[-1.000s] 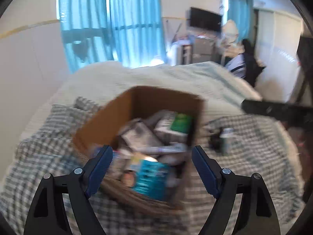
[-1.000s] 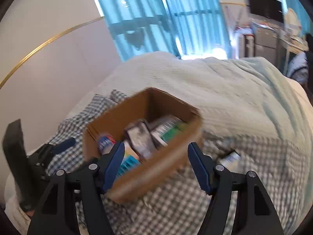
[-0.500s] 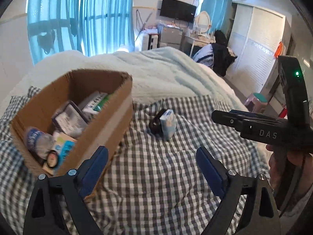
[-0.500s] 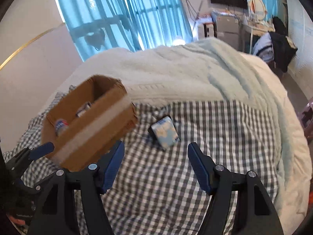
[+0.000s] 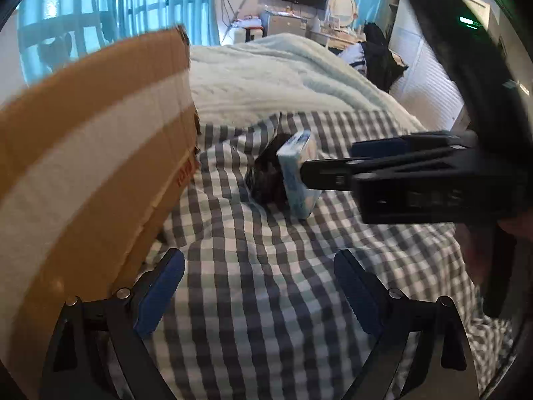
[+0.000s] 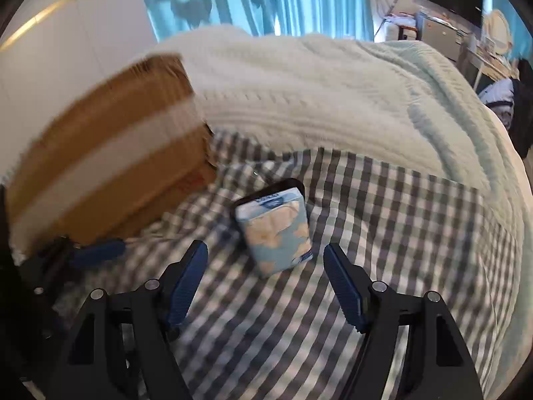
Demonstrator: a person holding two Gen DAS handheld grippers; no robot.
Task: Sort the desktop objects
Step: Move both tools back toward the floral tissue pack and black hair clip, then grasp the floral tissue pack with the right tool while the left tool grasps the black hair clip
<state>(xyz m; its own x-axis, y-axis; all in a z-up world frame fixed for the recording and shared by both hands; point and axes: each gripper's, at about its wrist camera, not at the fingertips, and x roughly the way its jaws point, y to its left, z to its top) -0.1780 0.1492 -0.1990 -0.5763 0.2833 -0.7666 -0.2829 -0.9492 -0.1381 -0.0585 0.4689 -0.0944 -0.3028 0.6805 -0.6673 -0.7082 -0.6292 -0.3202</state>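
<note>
Right tool [image 6: 265, 268] opening, nothing between its jaws yet — straddle tissue pack [image 6: 274, 231] squarely, avoid dark item [image 5: 266, 175] beneath. Left tool [image 5: 258, 291] wide, empty — hold clear.

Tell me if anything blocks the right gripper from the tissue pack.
Nothing visible does. The right gripper, its jaws opening and empty, faces the tissue pack across bare checked sheet. A dark object lies under the pack's far end.
</note>
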